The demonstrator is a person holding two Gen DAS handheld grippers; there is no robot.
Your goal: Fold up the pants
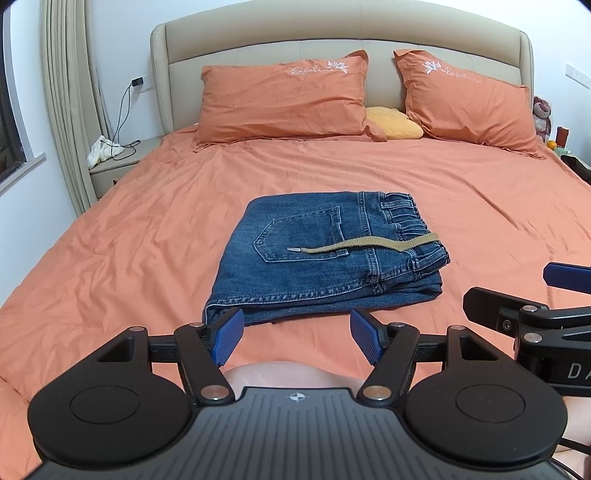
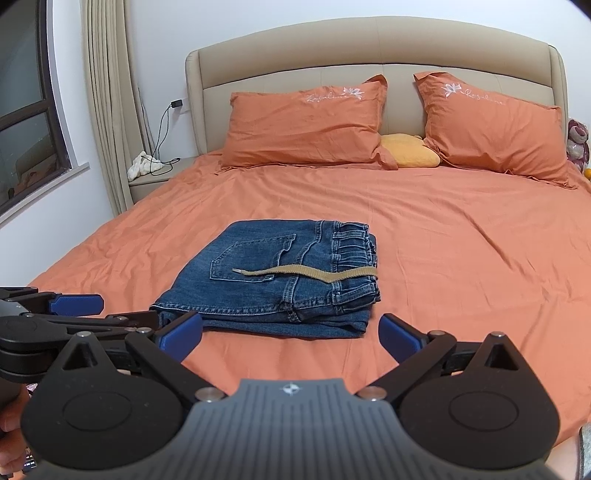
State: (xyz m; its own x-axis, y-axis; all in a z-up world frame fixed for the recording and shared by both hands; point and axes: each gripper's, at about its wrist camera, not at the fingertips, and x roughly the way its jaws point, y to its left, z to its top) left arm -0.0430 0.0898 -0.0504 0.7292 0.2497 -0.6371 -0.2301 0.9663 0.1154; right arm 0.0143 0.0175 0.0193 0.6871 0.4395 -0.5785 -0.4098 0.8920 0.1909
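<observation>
You are facing one bed (image 1: 480,229) dressed in an orange sheet, with one beige padded headboard (image 1: 332,33) at 12 o'clock. Against that headboard lean two orange pillows, one at 11 o'clock (image 1: 280,103) and one at 1 o'clock (image 1: 465,99), each with a white flower stitched near its top edge, and one small yellow cushion (image 1: 393,123) sits between them, touching both. At 10 o'clock one curtain (image 1: 70,92) hangs beside one bedside table (image 1: 114,166), which carries one white crumpled cloth (image 1: 103,149) and one black cable running up to a wall plug. In the middle of the sheet, dead ahead at 12 o'clock from both of your tools, lie the pants (image 1: 314,258): one pair of blue jeans folded into a flat stack, back pocket up, elastic waistband toward 3 o'clock. One tan drawstring (image 1: 369,246) lies across the top, its metal tip resting on the pocket. Your left gripper (image 1: 297,338) has its two blue pads spread wide, holding nothing, just short of the near edge of the stack. Your right gripper (image 2: 291,338) is likewise spread wide and empty, near the same edge; in the left wrist view it shows at 3 o'clock.
</observation>
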